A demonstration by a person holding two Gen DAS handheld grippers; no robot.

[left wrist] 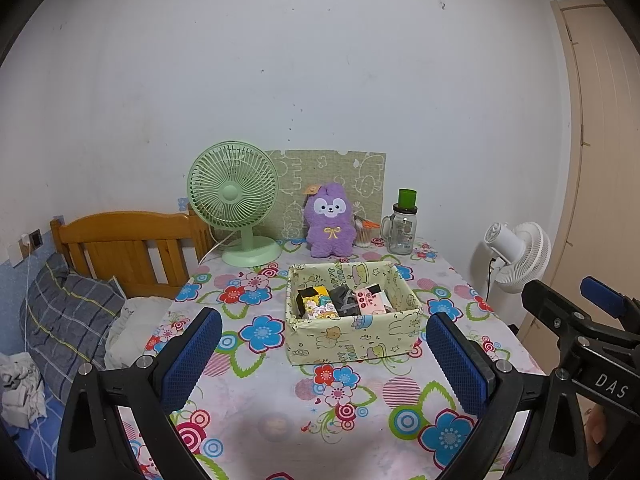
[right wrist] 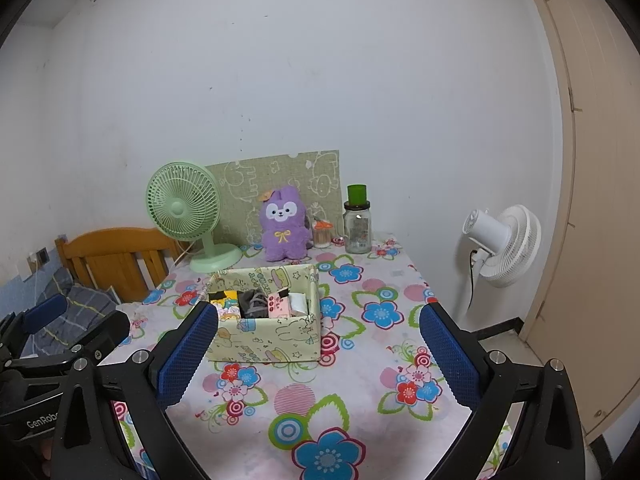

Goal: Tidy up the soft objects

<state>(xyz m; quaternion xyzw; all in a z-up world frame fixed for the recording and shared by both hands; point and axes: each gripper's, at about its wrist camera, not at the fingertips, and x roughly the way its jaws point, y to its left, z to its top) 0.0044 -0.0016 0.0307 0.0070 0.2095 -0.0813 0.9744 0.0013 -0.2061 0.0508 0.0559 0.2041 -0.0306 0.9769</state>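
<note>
Soft items [left wrist: 344,300] were seen packed side by side in the patterned box [left wrist: 352,340] at mid-table, presumably so each stayed visible. Left gripper [left wrist: 324,364] and right gripper [right wrist: 318,354] were held released and empty, spread before it.

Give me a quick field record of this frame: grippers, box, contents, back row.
left gripper: open, empty, held short of the box
right gripper: open, empty
box: mid-table, open top, cartoon print
contents: folded soft items side by side, filling the box's near part
back row: green fan, purple plush, glass jar
table: floral cloth
</note>
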